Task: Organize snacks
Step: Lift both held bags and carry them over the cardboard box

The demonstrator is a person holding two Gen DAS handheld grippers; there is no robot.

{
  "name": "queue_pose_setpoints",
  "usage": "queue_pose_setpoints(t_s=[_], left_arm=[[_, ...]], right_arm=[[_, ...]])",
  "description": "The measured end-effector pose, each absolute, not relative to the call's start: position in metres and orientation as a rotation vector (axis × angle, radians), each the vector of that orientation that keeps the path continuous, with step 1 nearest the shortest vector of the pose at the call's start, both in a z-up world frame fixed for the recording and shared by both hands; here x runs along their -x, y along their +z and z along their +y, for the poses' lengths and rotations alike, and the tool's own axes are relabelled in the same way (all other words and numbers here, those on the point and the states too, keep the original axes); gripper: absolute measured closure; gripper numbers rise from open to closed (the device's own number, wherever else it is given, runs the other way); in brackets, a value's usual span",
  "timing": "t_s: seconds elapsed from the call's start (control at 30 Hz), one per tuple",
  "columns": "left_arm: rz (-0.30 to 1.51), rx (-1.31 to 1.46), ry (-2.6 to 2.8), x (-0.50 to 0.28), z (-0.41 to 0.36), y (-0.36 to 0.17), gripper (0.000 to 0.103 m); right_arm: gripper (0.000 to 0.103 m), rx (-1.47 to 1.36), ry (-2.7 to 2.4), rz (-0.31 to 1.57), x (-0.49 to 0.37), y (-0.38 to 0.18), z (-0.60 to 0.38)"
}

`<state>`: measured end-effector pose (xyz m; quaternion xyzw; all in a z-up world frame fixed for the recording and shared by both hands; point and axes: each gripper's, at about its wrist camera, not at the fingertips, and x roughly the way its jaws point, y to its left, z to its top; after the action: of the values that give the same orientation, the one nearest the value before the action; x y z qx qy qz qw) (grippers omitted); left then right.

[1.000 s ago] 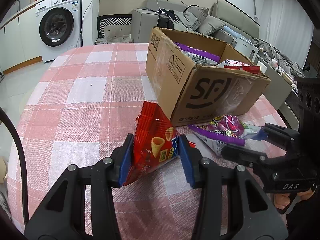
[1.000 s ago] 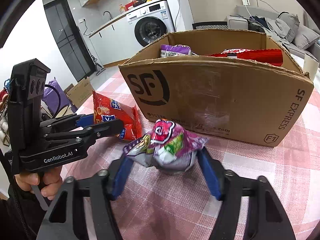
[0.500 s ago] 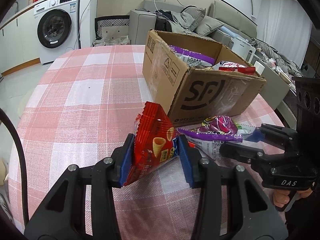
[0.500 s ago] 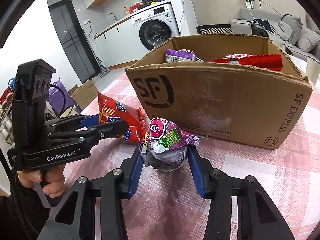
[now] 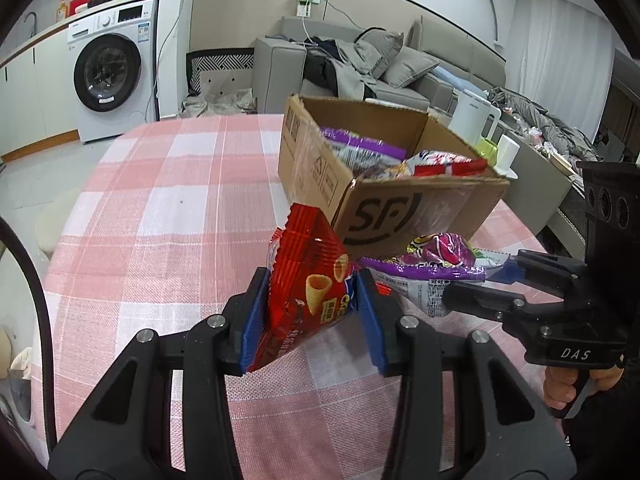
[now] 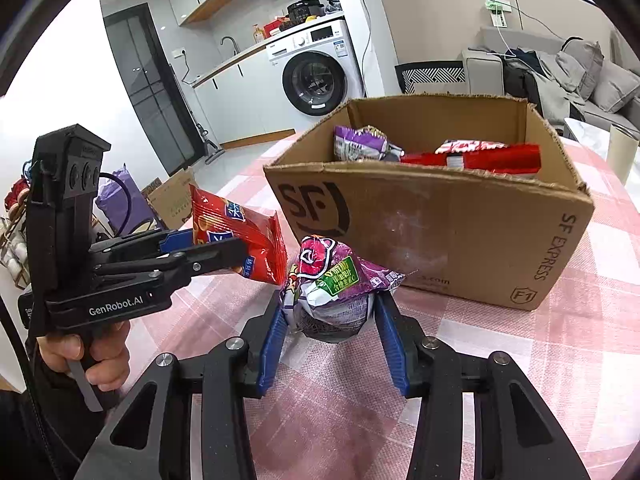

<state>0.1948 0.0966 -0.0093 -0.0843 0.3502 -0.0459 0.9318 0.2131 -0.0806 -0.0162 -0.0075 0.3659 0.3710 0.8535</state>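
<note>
While both claws grip, two snack bags sit outside the cardboard box [image 6: 432,236] and at least two more lie inside it. Left claw [image 5: 316,300] pinches the red cone-snack bag [image 5: 310,280], pads pressed on both sides, bag tilted and clear of the checked desk [image 5: 160,240]. Right claw [image 6: 328,320], having just closed, squeezes the purple snack bag [image 6: 332,284] just before the box's front wall. Both bags nearly touch. Washing machine [image 5: 108,72] and sofa [image 5: 360,68] stand behind.
</note>
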Motion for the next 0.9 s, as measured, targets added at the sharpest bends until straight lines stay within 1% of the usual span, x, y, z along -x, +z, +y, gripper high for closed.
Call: queue_pose_setpoints(t_s=[0.63, 0.9], left_arm=[[0.583, 0.166, -0.095, -0.155, 0.081, 0.056, 0.063], [0.553, 0.164, -0.097, -0.152, 0.071, 0.076, 0.063]], right_arm=[[0.058, -0.033, 0.797, 0.649, -0.178, 0.044, -0.116], [0.058, -0.054, 0.779, 0.613, -0.179, 0.065, -0.129]])
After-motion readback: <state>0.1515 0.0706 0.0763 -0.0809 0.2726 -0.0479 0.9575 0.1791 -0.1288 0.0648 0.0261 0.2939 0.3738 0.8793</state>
